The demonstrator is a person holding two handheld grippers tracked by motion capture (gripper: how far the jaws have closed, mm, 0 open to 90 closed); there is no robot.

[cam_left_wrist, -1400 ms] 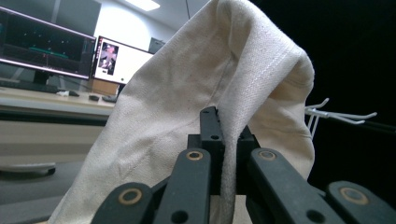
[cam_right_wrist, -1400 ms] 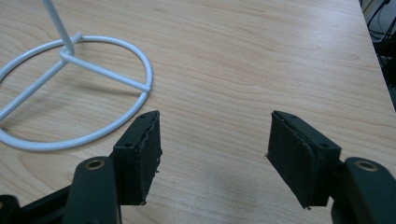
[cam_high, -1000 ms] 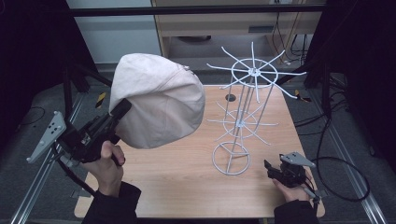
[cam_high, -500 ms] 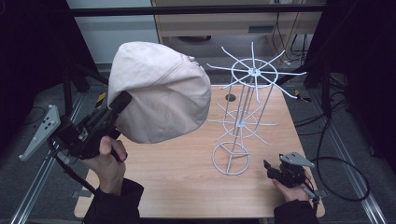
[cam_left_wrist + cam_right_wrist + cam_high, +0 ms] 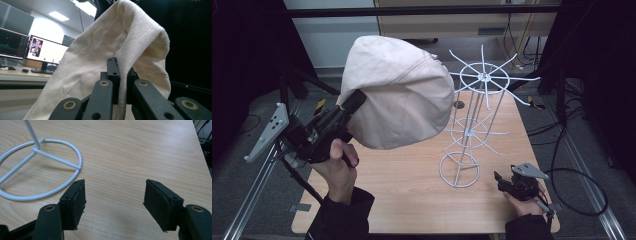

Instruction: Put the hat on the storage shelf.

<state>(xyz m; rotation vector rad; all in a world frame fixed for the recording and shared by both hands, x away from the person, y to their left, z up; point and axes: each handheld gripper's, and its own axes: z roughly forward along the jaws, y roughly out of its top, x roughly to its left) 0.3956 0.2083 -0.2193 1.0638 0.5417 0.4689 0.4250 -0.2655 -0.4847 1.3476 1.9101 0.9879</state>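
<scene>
The left gripper (image 5: 354,102) is clamped on a cream cap (image 5: 399,97), lifted at nine o'clock of the white wire rack (image 5: 477,100), whose top spokes lie nearest. The right gripper (image 5: 499,181) rests unclenched, empty, at the rack's four o'clock

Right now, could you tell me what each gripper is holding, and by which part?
The left gripper pinches the cream cap by its fabric edge; the right gripper holds nothing.

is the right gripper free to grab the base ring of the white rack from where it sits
Probably yes: the right gripper is open and holds nothing, and bare table lies between it and the base ring.
</scene>
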